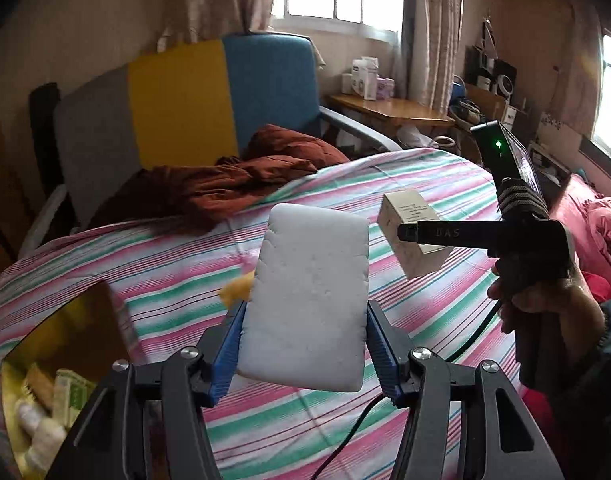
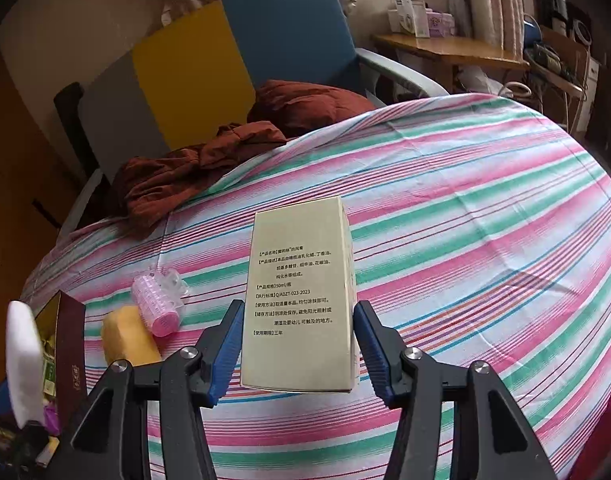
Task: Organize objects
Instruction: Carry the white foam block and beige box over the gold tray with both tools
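Observation:
My left gripper is shut on a white foam sponge block, which stands upright between the blue pads above the striped bed cover. My right gripper is shut on a cream carton with printed text, also held off the bed. In the left wrist view that carton hangs to the right in the other gripper, which a hand holds. On the bed at the left lie a yellow sponge and a pink hair roller. The white block shows at the right wrist view's left edge.
An open brown box with small items stands at the bed's left edge. A rust-red garment lies crumpled at the far side before a grey, yellow and blue chair back. A wooden desk with cartons stands by the window.

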`<state>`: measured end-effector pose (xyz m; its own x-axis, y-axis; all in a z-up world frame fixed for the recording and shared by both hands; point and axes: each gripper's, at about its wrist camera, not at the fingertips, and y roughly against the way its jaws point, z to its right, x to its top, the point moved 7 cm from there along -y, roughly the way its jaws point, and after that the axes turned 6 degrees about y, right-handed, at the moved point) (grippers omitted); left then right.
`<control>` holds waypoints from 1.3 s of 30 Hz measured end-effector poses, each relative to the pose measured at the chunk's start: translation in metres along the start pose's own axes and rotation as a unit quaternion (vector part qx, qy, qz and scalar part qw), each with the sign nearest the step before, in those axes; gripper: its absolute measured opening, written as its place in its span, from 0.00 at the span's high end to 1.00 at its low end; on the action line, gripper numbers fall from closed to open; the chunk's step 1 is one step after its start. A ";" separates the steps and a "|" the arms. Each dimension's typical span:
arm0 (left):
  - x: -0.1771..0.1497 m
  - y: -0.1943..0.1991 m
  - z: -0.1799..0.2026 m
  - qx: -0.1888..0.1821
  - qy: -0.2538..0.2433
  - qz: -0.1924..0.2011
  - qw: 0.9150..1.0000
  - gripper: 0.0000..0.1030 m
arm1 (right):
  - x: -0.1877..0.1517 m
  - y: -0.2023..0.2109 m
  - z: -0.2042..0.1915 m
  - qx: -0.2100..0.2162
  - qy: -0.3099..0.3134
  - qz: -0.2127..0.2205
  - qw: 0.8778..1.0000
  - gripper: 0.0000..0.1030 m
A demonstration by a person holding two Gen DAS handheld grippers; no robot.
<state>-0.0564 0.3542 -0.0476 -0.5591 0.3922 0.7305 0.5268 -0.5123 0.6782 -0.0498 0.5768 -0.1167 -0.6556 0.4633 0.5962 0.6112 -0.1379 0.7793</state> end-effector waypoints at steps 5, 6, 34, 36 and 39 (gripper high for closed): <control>-0.007 0.016 -0.019 0.015 0.019 0.010 1.000 0.43 | -0.004 -0.005 0.000 -0.016 0.007 -0.008 1.000 0.46; -0.009 0.019 -0.023 0.017 0.022 0.011 1.000 0.43 | -0.004 -0.005 0.001 -0.019 0.007 -0.008 1.000 0.46; -0.055 0.047 -0.108 0.068 0.089 0.007 0.994 0.42 | -0.014 -0.012 0.019 -0.083 -0.006 -0.028 0.996 0.46; -0.057 0.049 -0.114 0.070 0.094 0.007 0.993 0.42 | -0.012 -0.010 0.018 -0.078 -0.007 -0.021 0.997 0.46; -0.062 0.055 -0.131 0.075 0.107 0.011 0.991 0.42 | -0.007 -0.003 0.012 -0.061 -0.004 -0.002 0.998 0.46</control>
<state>-0.0767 0.2011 -0.0661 -0.6612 0.2038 0.7220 0.6204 -0.3926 0.6789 -0.0416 0.5845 -0.1256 -0.6535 0.4715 0.5921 0.5496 -0.2424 0.7995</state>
